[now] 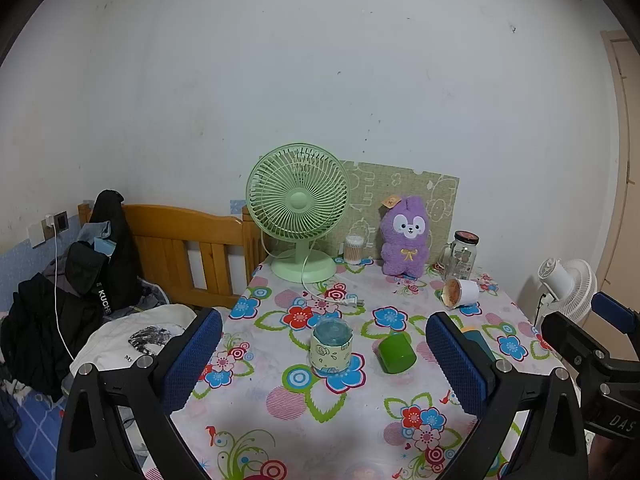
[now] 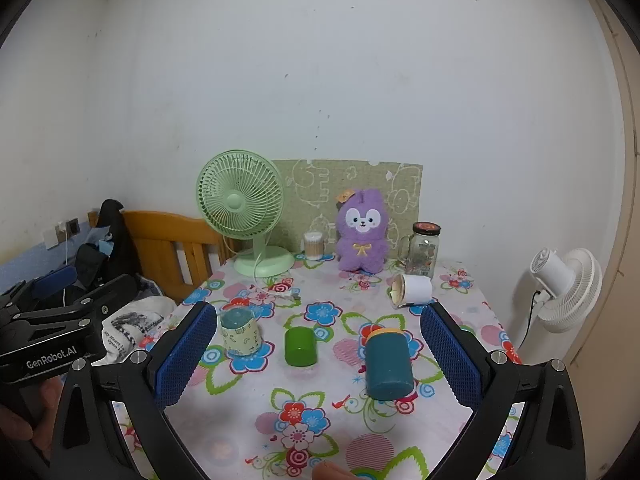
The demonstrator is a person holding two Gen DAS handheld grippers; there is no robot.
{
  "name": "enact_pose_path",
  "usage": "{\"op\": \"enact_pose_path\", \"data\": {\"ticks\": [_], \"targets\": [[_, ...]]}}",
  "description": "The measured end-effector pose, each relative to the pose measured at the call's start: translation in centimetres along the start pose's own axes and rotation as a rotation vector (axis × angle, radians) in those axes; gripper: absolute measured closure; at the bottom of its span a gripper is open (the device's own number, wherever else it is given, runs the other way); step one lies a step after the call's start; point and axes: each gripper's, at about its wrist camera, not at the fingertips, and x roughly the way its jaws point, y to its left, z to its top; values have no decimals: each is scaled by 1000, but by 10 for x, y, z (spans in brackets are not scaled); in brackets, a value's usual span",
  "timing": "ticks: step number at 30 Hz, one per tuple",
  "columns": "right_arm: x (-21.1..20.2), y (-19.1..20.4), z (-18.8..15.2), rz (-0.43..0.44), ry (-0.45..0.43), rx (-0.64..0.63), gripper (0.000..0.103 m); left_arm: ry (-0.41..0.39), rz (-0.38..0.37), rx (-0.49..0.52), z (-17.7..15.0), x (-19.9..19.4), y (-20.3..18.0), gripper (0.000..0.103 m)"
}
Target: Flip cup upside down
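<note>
I see a white wall (image 2: 360, 80), a bed (image 1: 168, 240) on the left, and the floral worktop (image 2: 320, 420). A green fan (image 2: 240, 200) stands at its back. Both my left gripper (image 1: 324, 364) and right gripper (image 2: 318, 352) are spread wide, empty; the teal cup (image 2: 388, 364) stands between the right one's fingers.

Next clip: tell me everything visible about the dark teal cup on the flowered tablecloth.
The teal cup is a plain, opaque, matte cylinder, plastic by the look, with a yellow-orange band at its far end. Whether it stands or leans, the pictures do not settle. It rests on the tablecloth, right of the green cup, touching nothing else. The right gripper has its jaws wide apart and not touching it. In the left wrist view only a sliver shows.
</note>
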Motion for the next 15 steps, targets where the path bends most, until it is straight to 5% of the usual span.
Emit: {"op": "enact_pose_path", "data": {"ticks": [15], "targets": [[3,0,-3,6,9,2,0,5,1,-4,-1,2,2,0]]}}
